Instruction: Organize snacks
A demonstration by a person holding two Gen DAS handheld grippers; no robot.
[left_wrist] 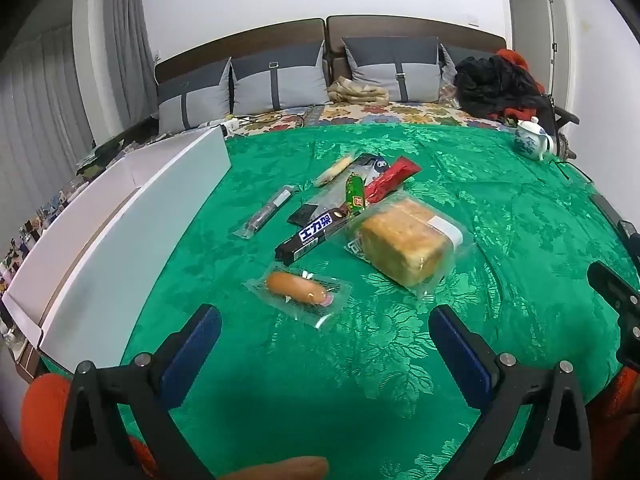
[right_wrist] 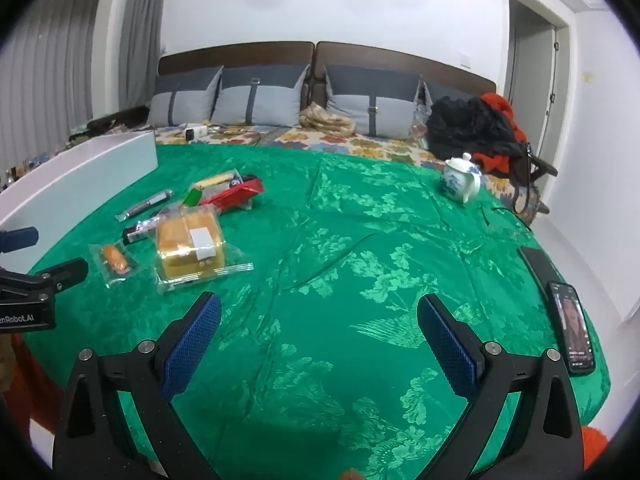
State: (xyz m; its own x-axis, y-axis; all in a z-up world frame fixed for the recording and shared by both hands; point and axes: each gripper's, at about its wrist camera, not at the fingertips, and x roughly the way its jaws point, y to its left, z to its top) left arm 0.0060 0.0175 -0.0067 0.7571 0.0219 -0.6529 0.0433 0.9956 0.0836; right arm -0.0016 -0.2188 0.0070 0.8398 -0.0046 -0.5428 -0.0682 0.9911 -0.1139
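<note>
The left gripper (left_wrist: 324, 344) hovers with its 2 fingers spread wide and empty, just short of the wrapped sausage (left_wrist: 298, 287). The right gripper (right_wrist: 318, 332) is equally released over bare green cloth (right_wrist: 360, 240). Beyond lie the bread pack (left_wrist: 404, 244), chocolate bar (left_wrist: 310, 238) and, seemingly, 4 smaller snacks beside the white box (left_wrist: 132, 216).

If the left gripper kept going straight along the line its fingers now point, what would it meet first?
Most likely the clear-wrapped orange sausage, which lies just ahead between the open left gripper fingers. Beyond it lie the dark chocolate bar and the wrapped bread loaf. Depth is uncertain through the fisheye.
</note>
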